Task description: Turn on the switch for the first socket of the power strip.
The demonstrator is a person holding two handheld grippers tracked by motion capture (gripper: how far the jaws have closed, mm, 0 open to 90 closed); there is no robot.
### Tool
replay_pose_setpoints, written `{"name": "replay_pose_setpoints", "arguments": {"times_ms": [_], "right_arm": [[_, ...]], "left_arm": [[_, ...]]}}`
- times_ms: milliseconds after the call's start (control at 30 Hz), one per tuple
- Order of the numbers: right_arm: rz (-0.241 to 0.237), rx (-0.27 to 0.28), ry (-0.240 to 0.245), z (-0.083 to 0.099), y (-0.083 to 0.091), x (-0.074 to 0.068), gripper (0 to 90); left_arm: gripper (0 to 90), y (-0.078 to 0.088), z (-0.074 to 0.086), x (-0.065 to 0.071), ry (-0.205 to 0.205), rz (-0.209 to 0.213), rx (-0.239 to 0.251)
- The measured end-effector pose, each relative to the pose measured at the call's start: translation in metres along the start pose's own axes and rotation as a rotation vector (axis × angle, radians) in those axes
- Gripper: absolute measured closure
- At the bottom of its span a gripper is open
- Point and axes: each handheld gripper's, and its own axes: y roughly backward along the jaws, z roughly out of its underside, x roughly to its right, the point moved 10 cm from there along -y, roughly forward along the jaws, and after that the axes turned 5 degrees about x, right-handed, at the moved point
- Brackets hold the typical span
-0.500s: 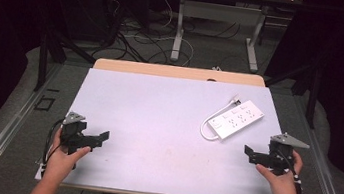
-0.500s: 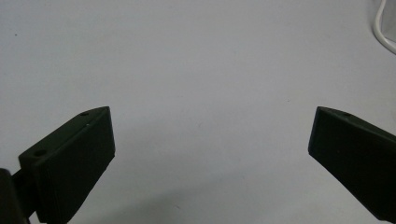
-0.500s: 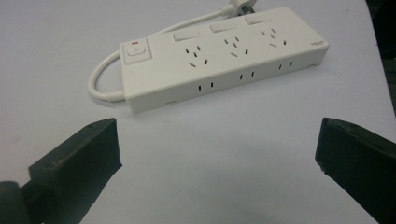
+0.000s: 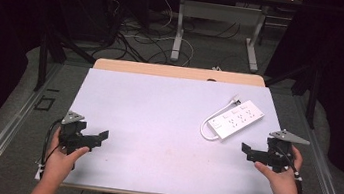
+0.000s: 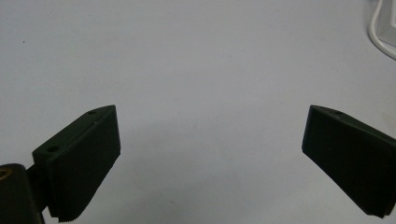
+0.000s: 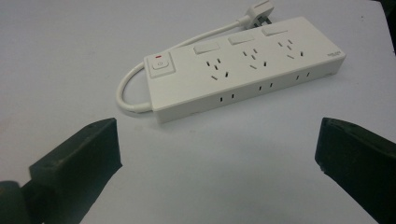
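Observation:
A white power strip (image 4: 236, 119) with a short looped cord lies flat on the right half of the white table top (image 4: 157, 120). My right gripper (image 4: 248, 152) hovers just in front of it, jaws pointing left. In the right gripper view the power strip (image 6: 243, 79) lies a little beyond the right gripper (image 6: 218, 135), which is open with nothing between its jaws. My left gripper (image 4: 100, 138) sits near the table's front left corner. It is open over bare table in the left gripper view (image 5: 210, 126), where the white cord (image 5: 379, 35) shows at the top right.
A wooden table edge (image 4: 178, 71) runs along the back of the white top. Beyond it are metal desk legs (image 4: 178, 32) and loose cables (image 4: 137, 37) on the floor. Metal rails (image 4: 10, 126) flank the table on both sides.

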Motion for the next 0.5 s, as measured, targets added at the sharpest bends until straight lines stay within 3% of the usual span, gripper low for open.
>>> {"name": "replay_pose_setpoints", "arguments": {"times_ms": [67, 167, 500], "right_arm": [[0.001, -0.004, 0.015, -0.003, 0.000, -0.001, 0.0], [-0.003, -0.003, 0.036, -0.008, -0.001, -0.002, 0.0], [-0.016, -0.027, 0.069, -0.029, 0.001, -0.007, 0.0]], "left_arm": [[4.1, 0.000, -0.001, 0.000, -0.002, -0.005, 0.008], [4.1, 0.001, 0.001, 0.000, -0.012, -0.001, -0.019], [4.1, 0.001, 0.001, 0.000, -0.018, -0.015, 0.002]]}}
